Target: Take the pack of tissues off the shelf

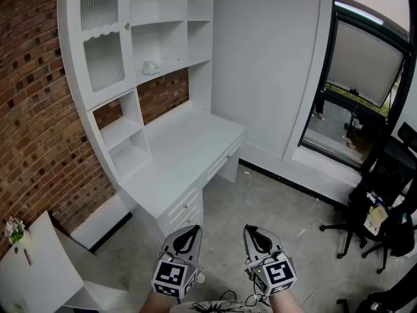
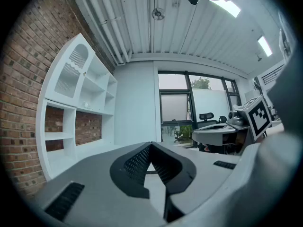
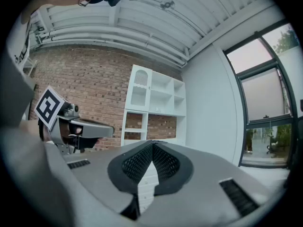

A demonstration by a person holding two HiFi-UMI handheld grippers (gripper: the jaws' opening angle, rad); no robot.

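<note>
I am keeping both pairs of jaws closed. The left gripper point(image 1: 189, 232) is pressing its tips together with nothing between them, and the right gripper point(image 1: 252, 232) is doing the same, also empty. Neither is touching anything. They are hanging side by side, near each other, over the floor point(image 1: 287, 207), just short of the near corner of the desk point(image 1: 189, 152).

The tissues point(image 1: 150, 67) are lying on a shelf point(image 1: 172, 68) well ahead of my jaws and off to their left, well apart from both, just right of the ribbed cabinet door point(image 1: 103, 44). In the left gripper view they are showing only as a small pale speck, and in the right gripper view I am failing to make them out at all. The bottom edge of the head view is cutting off my hands, and the chairs point(image 1: 384, 194) far to the right of my jaws are running out of frame
</note>
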